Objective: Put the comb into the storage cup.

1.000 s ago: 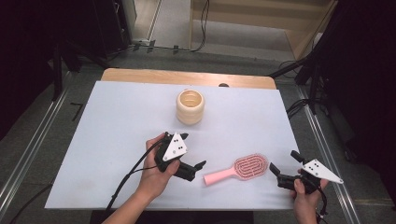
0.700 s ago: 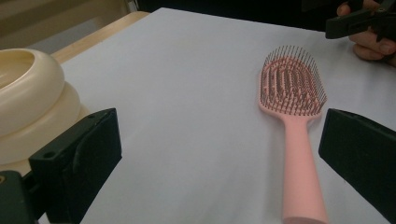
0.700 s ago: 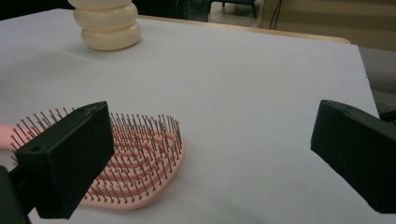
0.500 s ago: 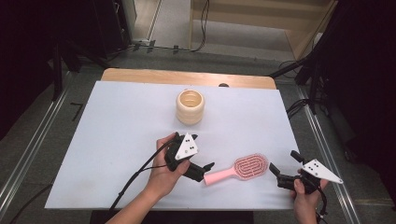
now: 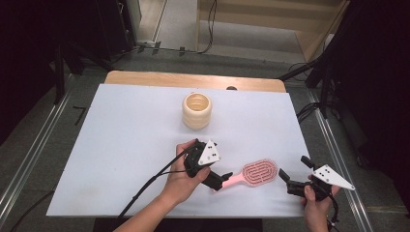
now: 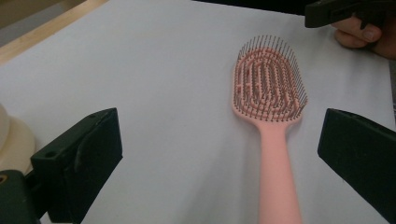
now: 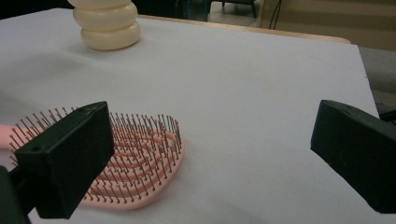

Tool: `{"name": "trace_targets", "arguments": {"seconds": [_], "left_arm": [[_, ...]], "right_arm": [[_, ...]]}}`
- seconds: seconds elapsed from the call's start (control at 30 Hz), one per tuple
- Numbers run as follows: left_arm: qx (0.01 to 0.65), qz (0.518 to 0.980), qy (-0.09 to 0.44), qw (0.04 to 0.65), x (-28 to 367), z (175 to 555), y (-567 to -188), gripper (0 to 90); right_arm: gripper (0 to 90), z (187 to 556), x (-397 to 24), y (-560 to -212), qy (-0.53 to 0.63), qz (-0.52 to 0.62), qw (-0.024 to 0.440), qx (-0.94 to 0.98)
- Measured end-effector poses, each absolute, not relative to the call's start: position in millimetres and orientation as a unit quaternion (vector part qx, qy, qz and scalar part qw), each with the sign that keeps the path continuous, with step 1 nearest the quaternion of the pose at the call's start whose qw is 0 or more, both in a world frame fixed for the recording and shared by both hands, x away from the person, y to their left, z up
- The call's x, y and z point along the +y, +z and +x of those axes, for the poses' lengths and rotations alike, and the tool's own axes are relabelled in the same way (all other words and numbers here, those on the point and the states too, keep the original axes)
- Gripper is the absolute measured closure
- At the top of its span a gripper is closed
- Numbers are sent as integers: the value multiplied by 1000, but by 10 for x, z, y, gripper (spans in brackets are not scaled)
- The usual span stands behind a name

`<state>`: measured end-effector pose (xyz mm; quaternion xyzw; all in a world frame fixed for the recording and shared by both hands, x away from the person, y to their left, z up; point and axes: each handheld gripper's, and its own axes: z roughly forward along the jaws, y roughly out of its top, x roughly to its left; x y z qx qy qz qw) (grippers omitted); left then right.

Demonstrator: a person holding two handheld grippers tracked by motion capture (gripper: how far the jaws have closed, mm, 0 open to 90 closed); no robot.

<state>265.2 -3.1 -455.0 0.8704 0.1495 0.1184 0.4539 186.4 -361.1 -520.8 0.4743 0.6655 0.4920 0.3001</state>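
Hand-held gripper (image 6: pixel 215 154) — unlabelled pink hairbrush (image 6: pixel 271 116)

One pink hairbrush (image 5: pixel 256 172) lies on the table, and it is the only brush there. One cream ribbed cup (image 5: pixel 197 110) stands further back, again the only one of its kind. There is one white sheet (image 5: pixel 121 140) covering the tabletop. Two hand-held grippers are in play: the left gripper (image 5: pixel 221 180) and the right gripper (image 5: pixel 294 172), each with two black jaws, so four jaws in all. Two grey three-cornered plates ride on them, one apiece. Two hands hold them, and one black cable (image 5: pixel 145 186) trails across the sheet.
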Motion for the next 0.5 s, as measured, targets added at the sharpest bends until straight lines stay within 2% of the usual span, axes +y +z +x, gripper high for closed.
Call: {"name": "trace_targets", "arguments": {"seconds": [0.03,0.33,0.5], "left_arm": [[153,869,121,455,-52,2646,-4556,54],[138,888,109,426,-215,2649,-4631,59],[144,892,102,416,-284,2653,-4658,129]], "right_arm": [[0,1864,-3610,-5209,492,474,300,666],[0,1866,-3607,-5209,490,474,300,667],[0,1867,-3603,-5210,490,474,300,667]]}}
